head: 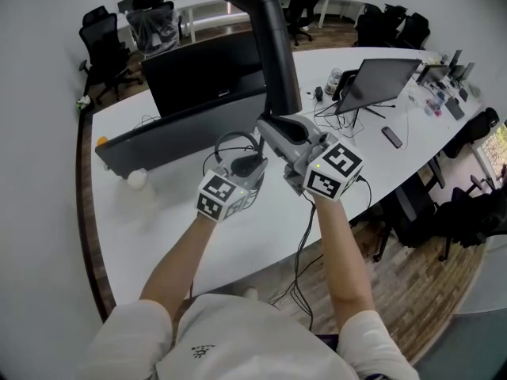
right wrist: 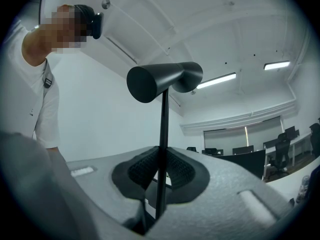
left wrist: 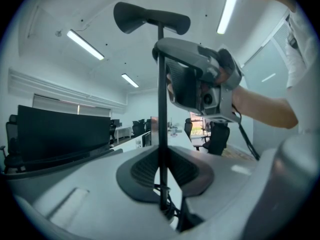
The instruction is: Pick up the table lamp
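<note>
Table lamp [head: 273, 54] upright above the white table [head: 158, 220], its base hidden. Left gripper [left wrist: 161, 170] and right gripper [right wrist: 160, 170] each clench the thin stem [right wrist: 163, 119] from opposite sides, presumably to steady the top-heavy head [right wrist: 162, 81] over the table.

Over the table [head: 158, 236], table lamp [head: 273, 46] clamped in left gripper [head: 252, 165], right gripper [head: 269, 127] higher up it, monitor [head: 202, 81] behind, laptop [head: 380, 81] at right
</note>
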Available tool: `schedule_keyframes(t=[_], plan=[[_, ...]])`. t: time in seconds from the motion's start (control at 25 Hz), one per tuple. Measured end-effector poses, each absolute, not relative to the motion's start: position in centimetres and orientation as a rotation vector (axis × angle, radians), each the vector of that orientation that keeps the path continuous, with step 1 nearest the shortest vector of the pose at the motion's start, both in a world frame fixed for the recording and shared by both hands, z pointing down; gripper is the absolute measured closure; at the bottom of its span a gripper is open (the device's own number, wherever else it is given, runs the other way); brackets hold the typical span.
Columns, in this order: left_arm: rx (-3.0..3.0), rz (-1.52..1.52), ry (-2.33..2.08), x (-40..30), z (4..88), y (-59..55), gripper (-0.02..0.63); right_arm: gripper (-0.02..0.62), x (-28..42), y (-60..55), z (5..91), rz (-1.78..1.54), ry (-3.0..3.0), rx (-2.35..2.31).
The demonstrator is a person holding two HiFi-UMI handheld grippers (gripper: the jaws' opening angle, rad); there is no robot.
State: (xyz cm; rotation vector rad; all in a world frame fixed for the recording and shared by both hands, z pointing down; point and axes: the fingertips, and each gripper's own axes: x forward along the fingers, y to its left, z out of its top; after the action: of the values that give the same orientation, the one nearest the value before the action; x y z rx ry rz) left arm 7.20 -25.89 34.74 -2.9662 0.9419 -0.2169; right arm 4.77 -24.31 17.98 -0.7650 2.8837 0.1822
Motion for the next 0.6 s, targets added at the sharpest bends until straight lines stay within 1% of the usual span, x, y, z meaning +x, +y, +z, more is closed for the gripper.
schedule_keyframes(t=[0.6], plan=[[-2.977,-0.237,0.94,6.81,35.67,-25.4,0.557,0.557,4.5,-23.99,18.88,0.162,2.889,-0.783]])
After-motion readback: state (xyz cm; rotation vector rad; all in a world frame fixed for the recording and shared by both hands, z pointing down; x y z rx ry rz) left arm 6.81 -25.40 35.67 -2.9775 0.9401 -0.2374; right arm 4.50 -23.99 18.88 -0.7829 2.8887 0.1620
